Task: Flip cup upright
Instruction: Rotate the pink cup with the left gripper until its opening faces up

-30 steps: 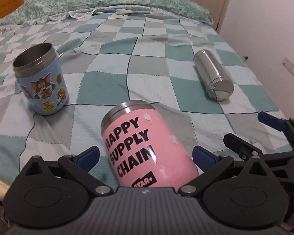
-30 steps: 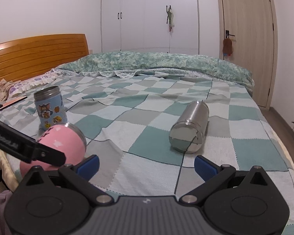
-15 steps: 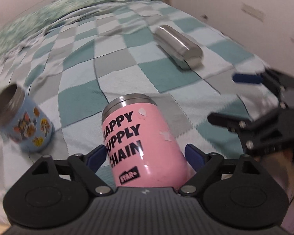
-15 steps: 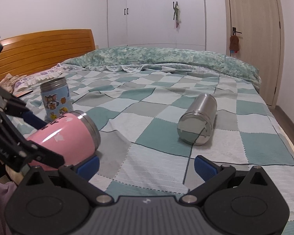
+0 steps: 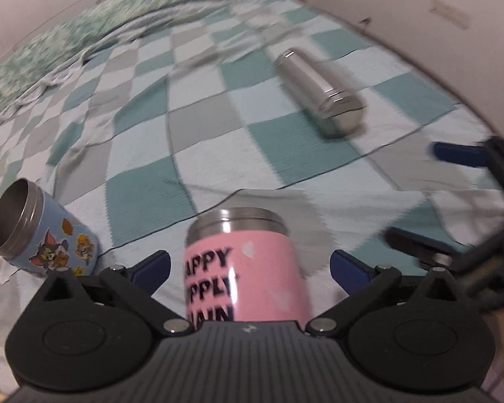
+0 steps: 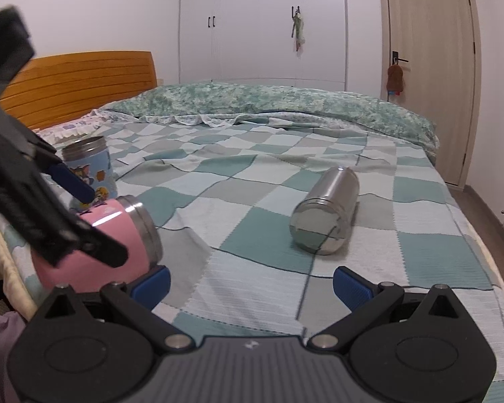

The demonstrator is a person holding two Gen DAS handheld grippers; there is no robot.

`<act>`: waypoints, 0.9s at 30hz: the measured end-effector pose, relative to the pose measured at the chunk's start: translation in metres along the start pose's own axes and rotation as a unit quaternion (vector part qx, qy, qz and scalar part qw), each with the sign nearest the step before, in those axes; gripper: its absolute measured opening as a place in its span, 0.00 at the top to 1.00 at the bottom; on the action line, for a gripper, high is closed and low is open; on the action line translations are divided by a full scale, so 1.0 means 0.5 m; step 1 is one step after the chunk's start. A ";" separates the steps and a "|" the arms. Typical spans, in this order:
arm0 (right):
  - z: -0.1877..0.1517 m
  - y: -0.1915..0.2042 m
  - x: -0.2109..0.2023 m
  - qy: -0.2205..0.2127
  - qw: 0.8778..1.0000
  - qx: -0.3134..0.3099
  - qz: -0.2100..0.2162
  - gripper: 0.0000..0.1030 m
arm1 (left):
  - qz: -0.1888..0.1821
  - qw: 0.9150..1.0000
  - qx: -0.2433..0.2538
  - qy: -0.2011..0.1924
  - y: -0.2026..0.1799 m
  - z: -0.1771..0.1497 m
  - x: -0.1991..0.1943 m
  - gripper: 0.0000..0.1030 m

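the left hand-held gripper (image 5: 248,265) has its blue-tipped jaws spread wide on either side of the pink cup (image 5: 245,278), not clearly gripping it. the pink cup lies tilted on the checked bed (image 6: 265,245), steel rim pointing away. the right hand-held gripper (image 6: 250,283) hangs with jaws apart, holding nothing. left of the pink cup stands a blue cartoon cup (image 5: 45,235); to its far right lies a steel bottle (image 6: 326,215) on its side.

Soft indoor light, rather dim. The left wrist view is smeared by motion blur; the right wrist view is sharp. Fisheye bends the edges, corners dark.
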State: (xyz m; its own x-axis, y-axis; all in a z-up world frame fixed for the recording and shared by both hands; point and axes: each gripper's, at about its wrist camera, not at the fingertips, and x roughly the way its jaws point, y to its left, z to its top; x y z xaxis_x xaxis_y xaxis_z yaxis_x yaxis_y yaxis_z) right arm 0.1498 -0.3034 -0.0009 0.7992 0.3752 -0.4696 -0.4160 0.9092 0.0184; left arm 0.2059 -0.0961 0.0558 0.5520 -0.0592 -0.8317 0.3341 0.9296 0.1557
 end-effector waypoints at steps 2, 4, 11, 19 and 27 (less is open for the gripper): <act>0.000 -0.008 0.000 0.002 1.000 0.001 -0.004 0.00 | 0.008 1.000 -0.012 0.016 0.001 0.012 0.021 0.00; 0.000 -0.014 0.004 0.004 1.000 0.001 -0.006 0.00 | 0.011 0.999 -0.027 0.033 0.004 0.020 0.041 0.01; 0.005 -0.008 0.012 0.006 1.000 -0.006 -0.003 0.00 | 0.012 0.996 -0.070 0.056 0.020 0.013 0.063 0.18; 0.015 0.006 0.013 0.002 1.000 -0.009 -0.002 0.00 | -0.002 0.996 -0.090 0.024 0.036 -0.004 0.034 0.18; 0.026 0.016 0.011 -0.008 1.000 -0.003 0.000 0.00 | 0.006 0.993 -0.099 -0.066 0.056 -0.029 -0.042 0.18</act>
State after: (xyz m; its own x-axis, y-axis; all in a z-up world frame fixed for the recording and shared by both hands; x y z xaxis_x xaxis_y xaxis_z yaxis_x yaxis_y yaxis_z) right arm 0.1564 -0.2915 0.0082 0.8060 0.3785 -0.4551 -0.4190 0.9079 0.0131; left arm 0.1926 -0.0638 0.0699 0.6550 -0.0817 -0.7512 0.1767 0.9831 0.0471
